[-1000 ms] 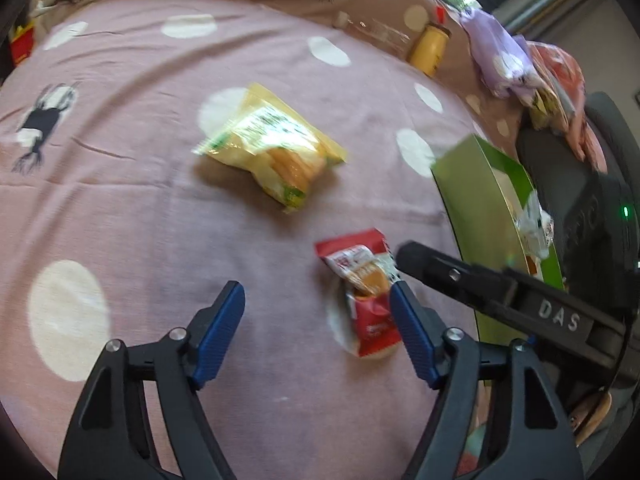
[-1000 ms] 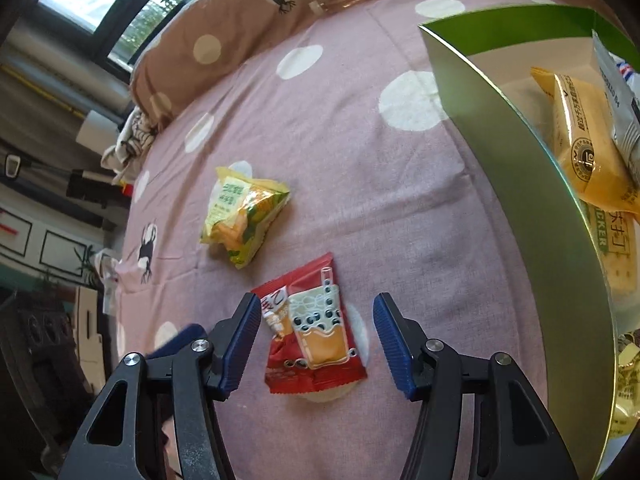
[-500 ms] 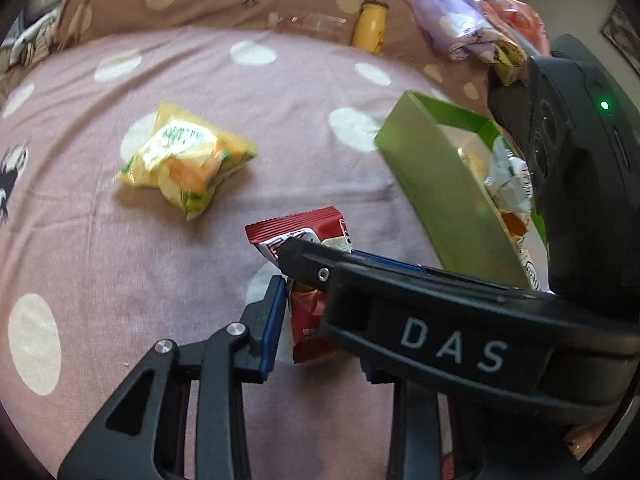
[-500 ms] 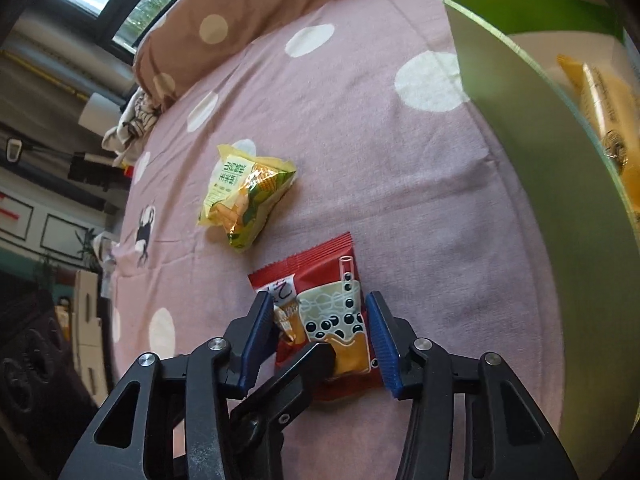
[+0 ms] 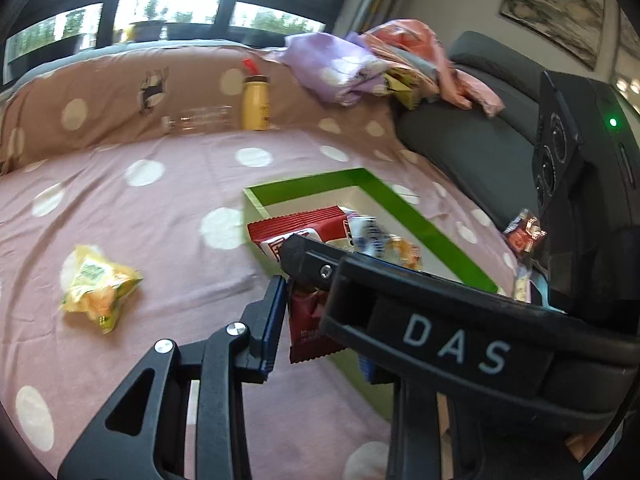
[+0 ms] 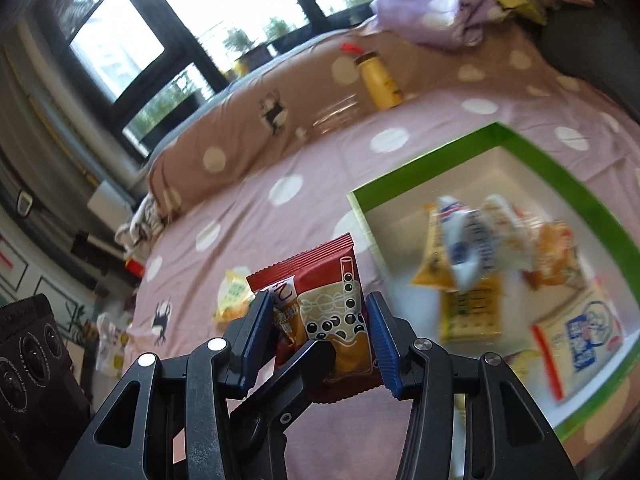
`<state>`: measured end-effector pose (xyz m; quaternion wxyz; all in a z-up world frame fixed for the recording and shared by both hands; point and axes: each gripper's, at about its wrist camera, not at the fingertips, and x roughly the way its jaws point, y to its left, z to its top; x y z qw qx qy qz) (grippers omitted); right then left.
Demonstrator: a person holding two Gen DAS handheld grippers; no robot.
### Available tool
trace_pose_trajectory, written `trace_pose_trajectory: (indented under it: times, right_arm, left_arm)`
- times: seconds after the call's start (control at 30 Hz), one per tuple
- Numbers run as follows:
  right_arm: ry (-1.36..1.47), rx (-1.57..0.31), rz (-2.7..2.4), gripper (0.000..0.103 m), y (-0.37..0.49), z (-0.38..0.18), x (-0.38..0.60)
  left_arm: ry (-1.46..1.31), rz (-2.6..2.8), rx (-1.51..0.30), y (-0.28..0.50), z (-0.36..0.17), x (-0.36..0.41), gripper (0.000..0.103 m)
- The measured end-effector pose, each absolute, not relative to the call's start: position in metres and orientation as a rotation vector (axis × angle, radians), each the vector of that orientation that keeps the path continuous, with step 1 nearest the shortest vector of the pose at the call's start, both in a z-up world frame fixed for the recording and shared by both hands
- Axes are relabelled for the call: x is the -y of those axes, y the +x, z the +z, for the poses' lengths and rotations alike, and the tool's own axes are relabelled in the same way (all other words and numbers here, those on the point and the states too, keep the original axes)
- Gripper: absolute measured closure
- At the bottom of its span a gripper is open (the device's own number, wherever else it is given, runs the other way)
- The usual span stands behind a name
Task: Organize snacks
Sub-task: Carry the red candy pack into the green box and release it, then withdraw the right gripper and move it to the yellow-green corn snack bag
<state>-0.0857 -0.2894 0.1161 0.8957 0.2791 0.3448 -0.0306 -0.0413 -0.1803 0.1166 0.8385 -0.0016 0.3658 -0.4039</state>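
We find the packets (image 6: pixel 472 248) in the green box (image 6: pixel 592 200) blurred at right; the right gripper (image 5: pixel 440 320) hides the red packet's (image 5: pixel 304 320) middle.

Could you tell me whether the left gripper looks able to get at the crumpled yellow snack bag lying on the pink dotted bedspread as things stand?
Probably not yet: the left gripper is shut on the red milk-tea snack packet, though nothing blocks the crumpled yellow snack bag.

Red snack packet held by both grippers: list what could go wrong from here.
1. Both the left gripper and the right gripper pinch the red packet; pulling apart could tear it.
2. The green box already holds a loose pile; the packet may land on top and slide out.
3. The yellow packet lies far from the box and could be forgotten.
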Motion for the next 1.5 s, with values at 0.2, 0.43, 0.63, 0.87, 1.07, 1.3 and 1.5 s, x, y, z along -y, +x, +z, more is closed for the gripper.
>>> trace_pose_trajectory:
  times: [0.2,0.43,0.63,0.87,1.07,1.3,1.5]
  right_arm:
    - [0.666,-0.697,-0.180,0.052,-0.104,0.110,0.334]
    - [0.737,-0.737,-0.280,0.052,-0.116,0.092,0.365]
    - [0.770,-0.764,-0.306,0.052,-0.122,0.081,0.379]
    - [0.804,-0.790,-0.311,0.051,-0.119,0.070,0.387]
    - [0.807,-0.810,-0.337,0.051,-0.118,0.067,0.389]
    - [0.793,-0.758,-0.336,0.050,-0.122,0.076,0.386]
    - [0.753,-0.674,-0.342,0.034,-0.126,0.092,0.377]
  left_arm:
    - [0.052,-0.952,-0.806,-0.048,0.115,0.229,0.072]
    - [0.081,-1.010,-0.889,-0.053,0.100,0.261,0.072]
    - [0.108,-1.009,-0.937,-0.053,0.091,0.276,0.072]
    - [0.125,-0.994,-0.974,-0.050,0.083,0.285,0.071]
    - [0.142,-0.977,-0.997,-0.049,0.077,0.290,0.073]
    - [0.135,-0.942,-0.971,-0.049,0.086,0.274,0.063]
    - [0.128,-0.894,-0.889,-0.051,0.110,0.231,0.033]
